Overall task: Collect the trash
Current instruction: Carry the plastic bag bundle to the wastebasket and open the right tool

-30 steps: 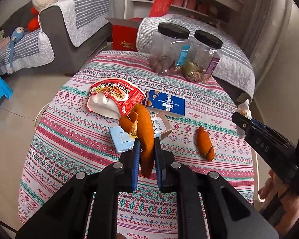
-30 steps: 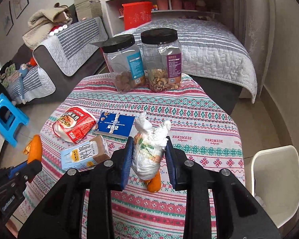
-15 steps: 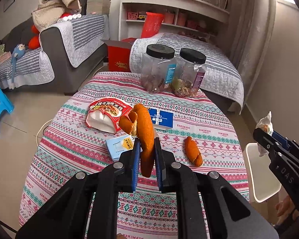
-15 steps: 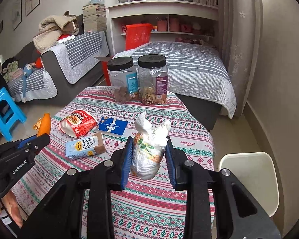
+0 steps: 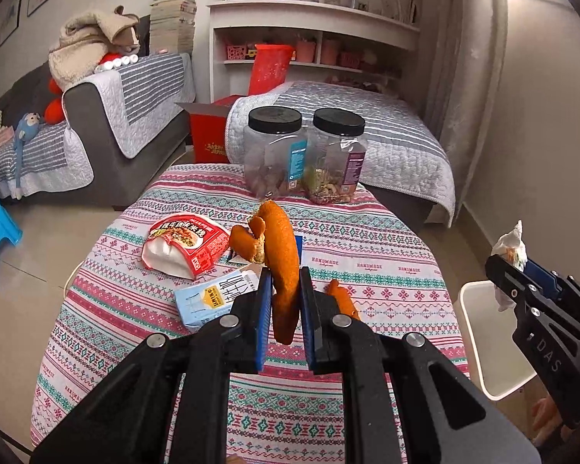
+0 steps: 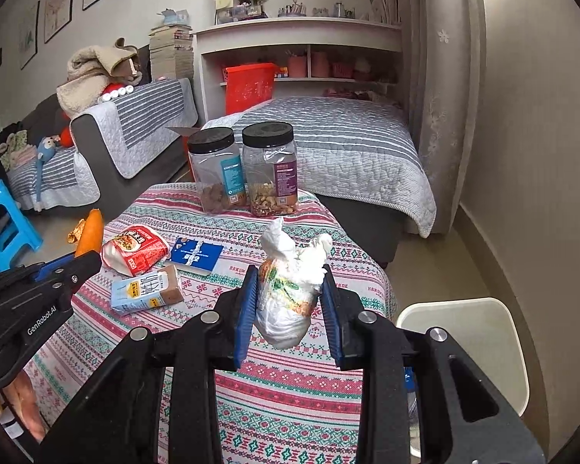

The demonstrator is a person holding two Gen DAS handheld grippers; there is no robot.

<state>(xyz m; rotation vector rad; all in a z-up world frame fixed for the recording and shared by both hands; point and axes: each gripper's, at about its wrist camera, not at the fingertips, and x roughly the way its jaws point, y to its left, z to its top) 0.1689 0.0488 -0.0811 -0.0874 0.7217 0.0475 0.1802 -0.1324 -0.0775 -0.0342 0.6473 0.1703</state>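
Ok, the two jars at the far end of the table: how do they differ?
The left jar has a teal label and brown chunks at the bottom; the right jar has a purple label and a paler mix that looks like nuts. The left jar's fill looks a bit lower than the right jar's. Both are clear plastic with black screw lids, mostly empty, standing upright side by side on the patterned tablecloth.

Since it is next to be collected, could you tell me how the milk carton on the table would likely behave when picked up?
The carton lies flat on its side, so it should not roll. Its walls look dented and its brown end crumpled, so it is probably empty, light, and likely to cave under the tongs. Its printed surface seems smooth, so it might slip.
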